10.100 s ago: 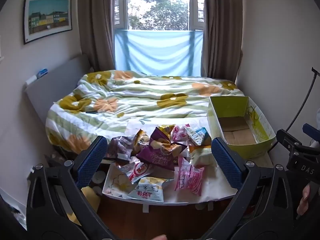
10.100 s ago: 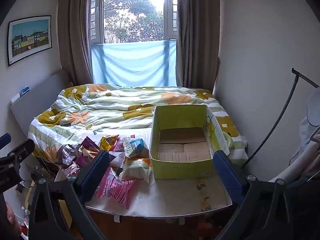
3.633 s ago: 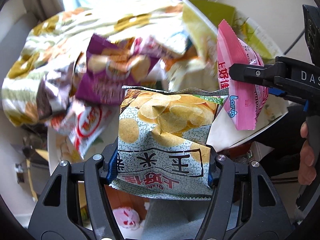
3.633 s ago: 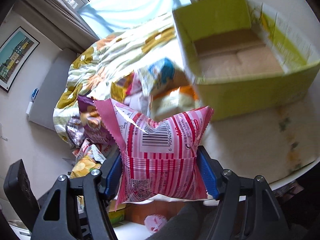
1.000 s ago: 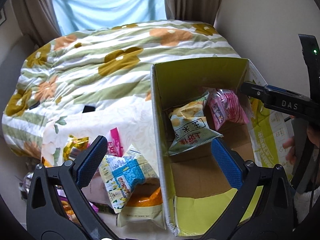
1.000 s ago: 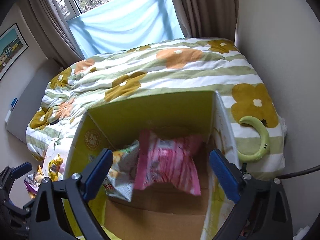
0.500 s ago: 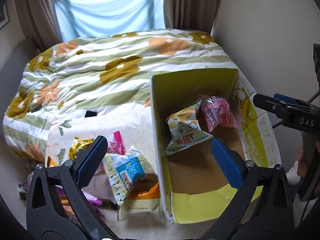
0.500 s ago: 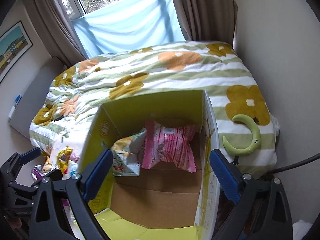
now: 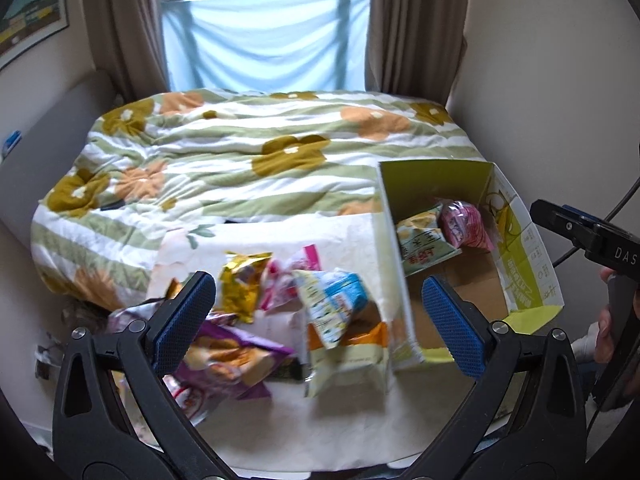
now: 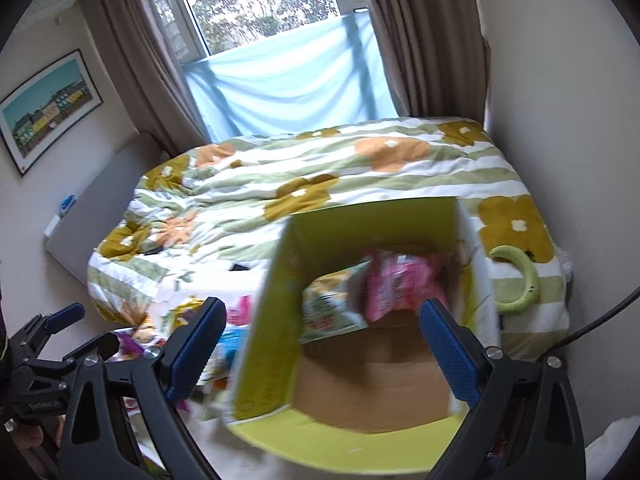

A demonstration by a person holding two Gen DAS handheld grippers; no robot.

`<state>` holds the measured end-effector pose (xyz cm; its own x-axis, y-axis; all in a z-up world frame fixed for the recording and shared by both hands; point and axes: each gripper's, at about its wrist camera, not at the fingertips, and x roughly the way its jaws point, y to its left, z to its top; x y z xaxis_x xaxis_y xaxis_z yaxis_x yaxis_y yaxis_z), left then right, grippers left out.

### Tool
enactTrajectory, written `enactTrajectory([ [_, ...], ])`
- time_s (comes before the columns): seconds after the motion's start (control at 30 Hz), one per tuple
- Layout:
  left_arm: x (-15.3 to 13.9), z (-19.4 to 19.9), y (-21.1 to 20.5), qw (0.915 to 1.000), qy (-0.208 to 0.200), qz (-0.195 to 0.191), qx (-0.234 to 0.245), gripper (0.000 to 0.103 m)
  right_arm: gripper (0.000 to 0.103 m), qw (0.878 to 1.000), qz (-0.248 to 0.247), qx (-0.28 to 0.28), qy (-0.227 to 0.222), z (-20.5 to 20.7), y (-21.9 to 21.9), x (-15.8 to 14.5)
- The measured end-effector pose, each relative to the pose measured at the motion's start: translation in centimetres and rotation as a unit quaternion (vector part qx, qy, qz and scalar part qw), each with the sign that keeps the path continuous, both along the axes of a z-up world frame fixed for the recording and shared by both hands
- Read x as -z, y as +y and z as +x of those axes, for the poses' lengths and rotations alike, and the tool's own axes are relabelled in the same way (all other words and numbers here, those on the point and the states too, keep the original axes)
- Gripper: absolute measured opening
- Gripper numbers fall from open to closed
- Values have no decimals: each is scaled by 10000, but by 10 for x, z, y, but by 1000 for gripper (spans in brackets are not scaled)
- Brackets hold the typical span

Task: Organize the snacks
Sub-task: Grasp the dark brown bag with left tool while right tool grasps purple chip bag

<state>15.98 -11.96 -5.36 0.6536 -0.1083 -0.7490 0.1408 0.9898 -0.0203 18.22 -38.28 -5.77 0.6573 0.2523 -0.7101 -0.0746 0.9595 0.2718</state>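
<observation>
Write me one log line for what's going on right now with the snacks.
left gripper: open, empty | right gripper: open, empty | box: chip bag, pink bag inside | snack pile: beside box, unsorted

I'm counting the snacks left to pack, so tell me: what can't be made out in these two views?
- Snack pile, left wrist view: motion blur and overlap hide the count; the left gripper's finger covers some.
- Same pile, right wrist view: the green box's wall and the gripper's finger hide most.
- Pink packet: print blurred.
- Box floor's near right corner: behind the right gripper.
</observation>
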Motion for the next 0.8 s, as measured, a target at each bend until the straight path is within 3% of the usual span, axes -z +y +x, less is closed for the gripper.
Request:
enactTrajectory([
  [0.43, 1, -55, 164, 9986, 1, -126, -520, 102, 96, 9997, 224, 8, 54, -55, 137, 8],
  [0.8, 45, -36, 270, 9974, 420, -309, -506, 102, 96, 9962, 594, 170, 613, -70, 229, 62],
])
